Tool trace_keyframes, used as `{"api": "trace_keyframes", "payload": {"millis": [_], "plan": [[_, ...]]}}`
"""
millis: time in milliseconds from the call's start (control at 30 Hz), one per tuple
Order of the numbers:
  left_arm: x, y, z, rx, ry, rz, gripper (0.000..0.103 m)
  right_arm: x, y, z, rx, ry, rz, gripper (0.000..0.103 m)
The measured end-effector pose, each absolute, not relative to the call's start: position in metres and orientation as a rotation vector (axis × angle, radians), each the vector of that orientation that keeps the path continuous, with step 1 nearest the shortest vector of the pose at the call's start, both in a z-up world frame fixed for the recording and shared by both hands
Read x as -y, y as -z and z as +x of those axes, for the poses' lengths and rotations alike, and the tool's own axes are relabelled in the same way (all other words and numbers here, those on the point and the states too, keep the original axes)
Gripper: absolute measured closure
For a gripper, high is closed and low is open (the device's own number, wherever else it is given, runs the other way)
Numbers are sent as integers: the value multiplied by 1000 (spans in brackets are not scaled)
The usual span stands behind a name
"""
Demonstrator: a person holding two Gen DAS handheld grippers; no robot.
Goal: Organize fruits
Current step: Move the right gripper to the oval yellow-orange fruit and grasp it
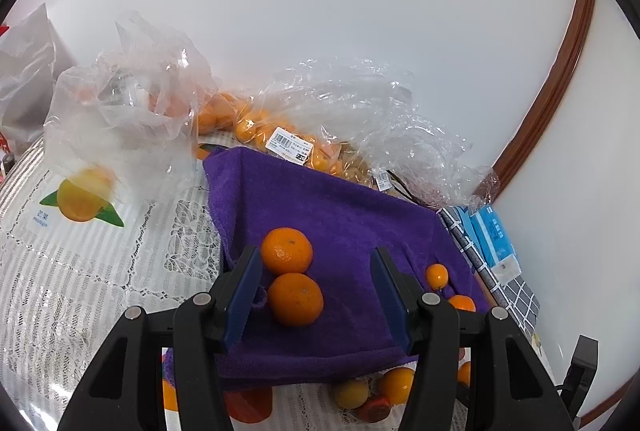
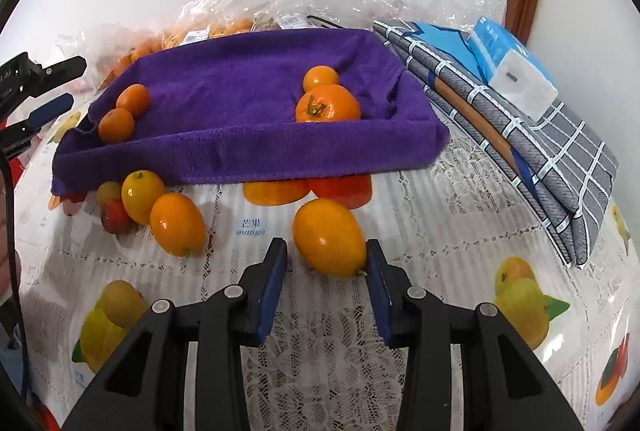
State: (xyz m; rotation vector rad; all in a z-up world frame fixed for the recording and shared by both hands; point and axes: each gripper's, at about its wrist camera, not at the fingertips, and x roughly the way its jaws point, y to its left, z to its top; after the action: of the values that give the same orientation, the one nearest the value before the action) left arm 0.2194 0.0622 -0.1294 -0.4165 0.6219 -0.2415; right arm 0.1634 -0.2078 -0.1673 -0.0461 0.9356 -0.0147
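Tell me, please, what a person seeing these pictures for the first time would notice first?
Most striking is the purple towel, lining what looks like a tray in the middle of the table, with two mandarins near its left edge. In front of it, on the lace tablecloth, the open right gripper frames an oval orange fruit, which touches one finger. Behind the towel lie crumpled clear plastic bags of oranges.

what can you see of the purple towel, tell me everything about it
The purple towel is a plush, fleecy cloth draped over a shallow box-like shape on the lace tablecloth, its edges folded over the rim. Two mandarins sit at one end, a stemmed mandarin and a small kumquat at the other. Bagged fruit lies behind it, loose kumquats lie before its front edge, and folded grey checked cloth is beside it.
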Motion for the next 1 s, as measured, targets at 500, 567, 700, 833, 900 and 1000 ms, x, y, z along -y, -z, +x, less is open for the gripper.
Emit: {"api": "trace_keyframes", "payload": {"millis": [500,567,700,833,900,1000], "plan": [[-49,129,211,-617,252,-355,49,220,152,153,-840,14,48,69],[-45,127,208,-615,254,-331,49,220,153,153,-843,16,52,69],[-37,121,204,-652,254,-300,49,219,157,158,-877,6,54,70],[-33,113,185,-663,297,-275,49,221,164,163,-915,-2,66,70],[-29,115,175,-679,282,-223,49,219,163,163,-913,0,58,70],[-25,129,164,-740,296,-201,49,220,162,161,-900,10,57,70]]}}
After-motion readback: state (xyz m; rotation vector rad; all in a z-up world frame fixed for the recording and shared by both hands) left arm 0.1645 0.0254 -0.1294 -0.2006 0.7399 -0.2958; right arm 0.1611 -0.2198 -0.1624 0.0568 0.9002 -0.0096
